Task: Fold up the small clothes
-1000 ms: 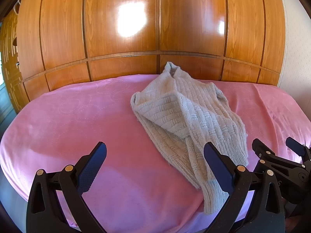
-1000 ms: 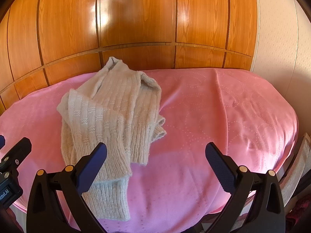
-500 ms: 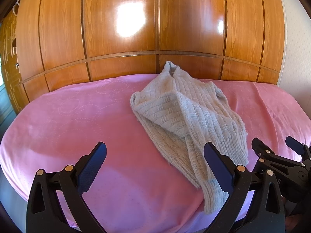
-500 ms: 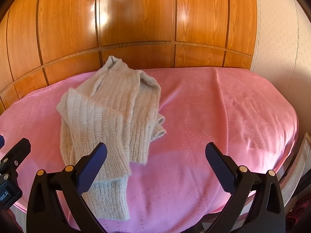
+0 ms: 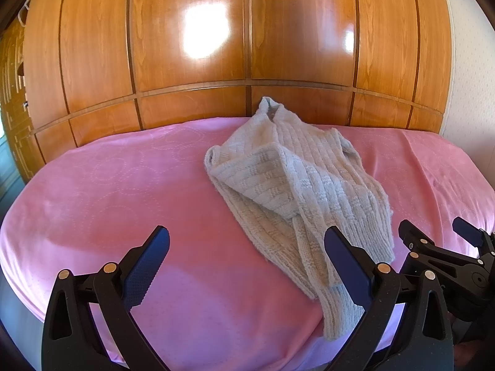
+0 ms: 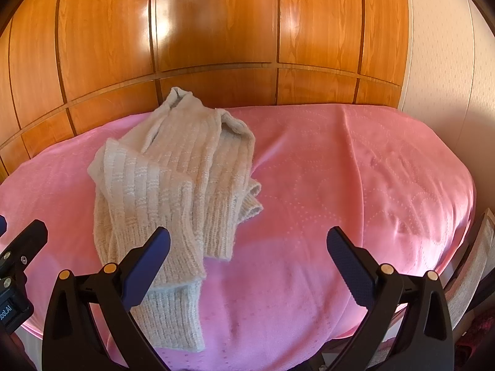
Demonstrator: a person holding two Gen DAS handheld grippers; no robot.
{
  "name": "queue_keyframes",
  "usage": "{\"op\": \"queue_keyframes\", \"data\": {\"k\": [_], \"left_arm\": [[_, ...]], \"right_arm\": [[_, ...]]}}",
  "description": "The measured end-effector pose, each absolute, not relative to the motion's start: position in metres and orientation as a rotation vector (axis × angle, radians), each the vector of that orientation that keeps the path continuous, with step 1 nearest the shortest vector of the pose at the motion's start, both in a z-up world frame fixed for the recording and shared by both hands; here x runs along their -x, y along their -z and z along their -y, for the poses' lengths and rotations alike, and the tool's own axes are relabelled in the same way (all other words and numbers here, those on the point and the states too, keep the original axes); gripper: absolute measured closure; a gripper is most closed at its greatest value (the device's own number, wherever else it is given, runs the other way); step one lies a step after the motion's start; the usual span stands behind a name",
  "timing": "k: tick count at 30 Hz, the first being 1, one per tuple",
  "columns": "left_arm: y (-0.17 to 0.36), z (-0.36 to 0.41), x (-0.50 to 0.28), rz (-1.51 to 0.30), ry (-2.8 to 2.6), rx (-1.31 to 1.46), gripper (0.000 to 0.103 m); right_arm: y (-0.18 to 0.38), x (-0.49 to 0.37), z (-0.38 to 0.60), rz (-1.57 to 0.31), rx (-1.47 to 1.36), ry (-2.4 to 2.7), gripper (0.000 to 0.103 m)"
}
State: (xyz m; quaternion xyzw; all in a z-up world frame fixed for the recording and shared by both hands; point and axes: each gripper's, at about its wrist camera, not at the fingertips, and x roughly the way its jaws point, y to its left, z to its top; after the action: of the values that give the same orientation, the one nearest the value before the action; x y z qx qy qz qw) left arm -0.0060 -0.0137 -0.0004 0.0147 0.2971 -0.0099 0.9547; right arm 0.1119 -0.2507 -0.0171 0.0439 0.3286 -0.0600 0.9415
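A small beige knitted sweater point(image 5: 297, 185) lies crumpled on the pink bedspread point(image 5: 123, 191), one ribbed sleeve trailing toward the near edge. In the right wrist view the same sweater point(image 6: 173, 185) sits left of centre, its cuff point(image 6: 173, 318) near the bed's front edge. My left gripper point(image 5: 247, 256) hovers open over the near part of the bed, its right finger in front of the sleeve. My right gripper point(image 6: 247, 256) is open too, with its left finger over the sweater's lower part. Neither holds anything. The right gripper point(image 5: 442, 247) also shows at the left view's right edge.
A glossy wooden panelled wall point(image 5: 247, 46) rises straight behind the bed. A pale wall point(image 6: 439, 61) stands to the right. Bare pink bedspread point(image 6: 355, 170) stretches right of the sweater. Something striped point(image 6: 473, 266) hangs off the bed's right edge.
Both grippers have shifted only slightly; the sweater lies as before and the jaws stay open.
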Motion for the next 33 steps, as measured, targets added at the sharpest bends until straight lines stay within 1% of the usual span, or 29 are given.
{"op": "queue_keyframes", "data": {"k": [8, 11, 13, 18, 20, 21, 22, 23, 24, 25, 26, 27, 28, 29, 30, 33], "left_arm": [[0.003, 0.031, 0.000, -0.608, 0.121, -0.090, 0.004], [0.004, 0.054, 0.003, -0.592, 0.227, -0.189, 0.010], [0.006, 0.073, 0.003, -0.579, 0.303, -0.259, 0.017], [0.034, 0.118, -0.020, -0.647, 0.429, -0.345, 0.017], [0.055, 0.132, -0.035, -0.691, 0.432, -0.394, 0.028], [0.059, 0.131, -0.041, -0.715, 0.436, -0.391, 0.044], [0.065, 0.127, -0.050, -0.747, 0.441, -0.379, 0.063], [0.068, 0.125, -0.056, -0.767, 0.445, -0.358, 0.074], [0.066, 0.117, -0.063, -0.776, 0.467, -0.300, 0.094], [0.061, 0.110, -0.066, -0.780, 0.486, -0.257, 0.098], [0.055, 0.102, -0.070, -0.788, 0.497, -0.210, 0.098], [0.043, 0.082, -0.076, -0.793, 0.509, -0.106, 0.098], [0.033, 0.068, -0.080, -0.789, 0.514, -0.044, 0.098], [0.016, 0.035, -0.086, -0.775, 0.515, 0.082, 0.098], [0.007, 0.023, -0.092, -0.767, 0.505, 0.119, 0.098], [-0.023, -0.052, -0.108, -0.694, 0.371, 0.249, 0.099]], "right_arm": [[0.025, -0.119, 0.270, -0.696, -0.110, 0.159, 0.002], [0.029, -0.123, 0.287, -0.725, -0.134, 0.191, 0.002], [0.032, -0.126, 0.300, -0.733, -0.163, 0.212, 0.002], [0.039, -0.127, 0.324, -0.777, -0.175, 0.268, 0.002], [0.043, -0.129, 0.330, -0.775, -0.213, 0.257, 0.002], [0.046, -0.130, 0.332, -0.769, -0.226, 0.250, 0.002], [0.047, -0.132, 0.333, -0.773, -0.228, 0.245, 0.002], [0.049, -0.134, 0.333, -0.780, -0.231, 0.233, 0.002], [0.050, -0.135, 0.332, -0.788, -0.235, 0.220, 0.002], [0.051, -0.139, 0.332, -0.783, -0.253, 0.196, 0.002], [0.051, -0.141, 0.331, -0.775, -0.260, 0.175, 0.002], [0.049, -0.144, 0.328, -0.770, -0.261, 0.144, 0.003], [0.047, -0.148, 0.325, -0.760, -0.259, 0.113, 0.004], [0.043, -0.152, 0.320, -0.751, -0.252, 0.073, 0.006], [0.040, -0.156, 0.314, -0.747, -0.237, 0.042, 0.007], [0.035, -0.169, 0.292, -0.752, -0.207, -0.059, 0.020]]}}
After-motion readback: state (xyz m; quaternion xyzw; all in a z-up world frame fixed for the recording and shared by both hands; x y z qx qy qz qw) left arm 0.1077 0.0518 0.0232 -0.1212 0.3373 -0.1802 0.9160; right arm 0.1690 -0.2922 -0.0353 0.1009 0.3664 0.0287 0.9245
